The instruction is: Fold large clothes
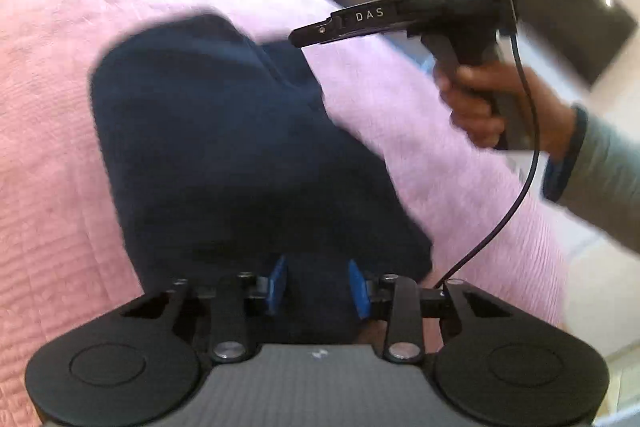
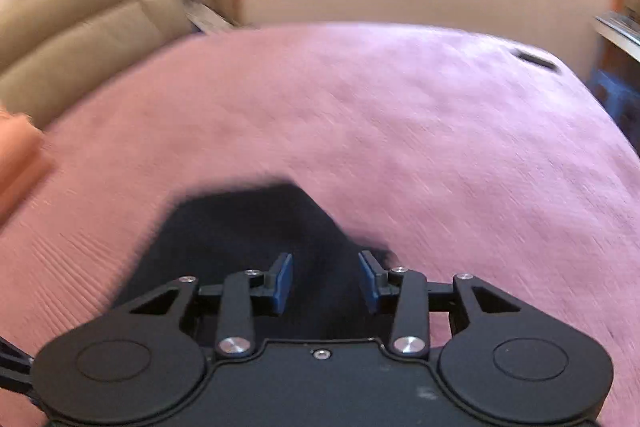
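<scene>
Everywhere, pink bedspread around dark garment

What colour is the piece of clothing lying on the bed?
Dark navy blue, plain; the garment shows best in the left wrist view, on the pink bedspread.

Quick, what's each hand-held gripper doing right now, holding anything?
Left hand-held gripper: open, empty, over the dark garment.
Right hand-held gripper: open, empty, also above the garment.
</scene>
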{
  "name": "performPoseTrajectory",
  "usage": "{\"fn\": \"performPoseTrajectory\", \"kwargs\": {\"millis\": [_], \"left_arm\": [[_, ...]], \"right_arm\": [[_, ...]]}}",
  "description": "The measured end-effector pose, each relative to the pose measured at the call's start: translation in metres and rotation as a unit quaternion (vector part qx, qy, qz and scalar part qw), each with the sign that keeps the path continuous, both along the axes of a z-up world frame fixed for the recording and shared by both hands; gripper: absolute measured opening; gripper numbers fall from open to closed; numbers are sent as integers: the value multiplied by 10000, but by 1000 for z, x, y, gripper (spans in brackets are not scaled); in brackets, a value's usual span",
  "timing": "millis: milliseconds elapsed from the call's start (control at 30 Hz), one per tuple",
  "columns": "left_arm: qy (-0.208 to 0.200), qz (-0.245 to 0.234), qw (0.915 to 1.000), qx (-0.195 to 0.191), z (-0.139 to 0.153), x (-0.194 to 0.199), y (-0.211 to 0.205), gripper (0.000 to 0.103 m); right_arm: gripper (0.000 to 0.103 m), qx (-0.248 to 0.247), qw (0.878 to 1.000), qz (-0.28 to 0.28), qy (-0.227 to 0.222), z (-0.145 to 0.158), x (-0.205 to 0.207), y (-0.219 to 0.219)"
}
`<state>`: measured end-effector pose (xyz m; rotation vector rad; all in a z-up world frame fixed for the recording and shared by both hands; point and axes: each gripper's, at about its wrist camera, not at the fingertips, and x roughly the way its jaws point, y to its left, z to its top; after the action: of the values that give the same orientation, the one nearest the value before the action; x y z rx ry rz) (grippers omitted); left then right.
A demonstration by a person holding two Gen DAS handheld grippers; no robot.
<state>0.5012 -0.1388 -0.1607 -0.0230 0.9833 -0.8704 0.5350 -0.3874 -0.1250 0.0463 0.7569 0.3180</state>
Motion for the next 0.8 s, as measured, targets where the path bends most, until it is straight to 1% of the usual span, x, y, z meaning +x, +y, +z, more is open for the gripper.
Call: {"fn": "performPoseTrajectory", "kwargs": {"millis": [67,100,133,167,200,233,300,333,367,400,433,500,533,567,600,633,700,767,800], "left_arm": [[-116,209,9997,-97,6,12,5,37],[-136,309,9994,-105,5,20,5,36],[-103,323,9994,-112,2,26,4,31],[-40,216,9996,-158,-4,29,3,28],[46,141,9998,-165,-10,29,0,26],[157,107,9997,-153,-16,27,2,25],[295,115,9993,-206,-24,18,7,24],[365,160,9988,-267,-27,13,12,20],[438,252,9982,-333,-31,8,17,17],[563,365,9968,-445,-34,4,24,16],[707,429,9951,-548,-37,4,28,14],[940,532,9916,-707,-40,-3,36,14],[1012,512,9909,-721,-43,-7,39,14],[1078,438,9908,-685,-42,-12,40,14],[1139,327,9911,-607,-42,-15,40,14],[1204,236,9907,-595,-41,-18,41,15],[1260,212,9895,-671,-31,-20,52,17],[1147,292,9910,-627,-19,-21,60,23],[1048,334,9923,-566,-14,-20,63,26]], "right_arm": [[47,315,9986,431,-8,1,21,24],[46,455,9967,672,74,-5,32,36],[36,434,9951,867,191,-18,44,50],[35,200,9957,862,281,-33,55,60],[35,-117,9962,779,383,-50,66,68],[36,-425,9962,604,464,-71,75,68],[35,-883,9949,50,493,-95,84,54],[40,-833,9949,-147,545,-100,85,43],[45,-570,9959,-270,643,-101,85,30],[46,-325,9964,-348,709,-98,82,19],[46,-258,9968,-391,646,-92,75,14],[51,-444,9965,-493,498,-75,55,1],[55,-454,9964,-530,482,-67,52,-3],[58,-441,9964,-545,475,-58,40,-7],[67,-432,9964,-552,469,-49,29,-12],[78,-452,9965,-542,447,-42,18,-15],[79,-509,9964,-447,502,-29,-11,-18],[80,-459,9955,-411,722,-17,-45,-24],[80,-344,9945,-453,875,-14,-57,-25]]}}
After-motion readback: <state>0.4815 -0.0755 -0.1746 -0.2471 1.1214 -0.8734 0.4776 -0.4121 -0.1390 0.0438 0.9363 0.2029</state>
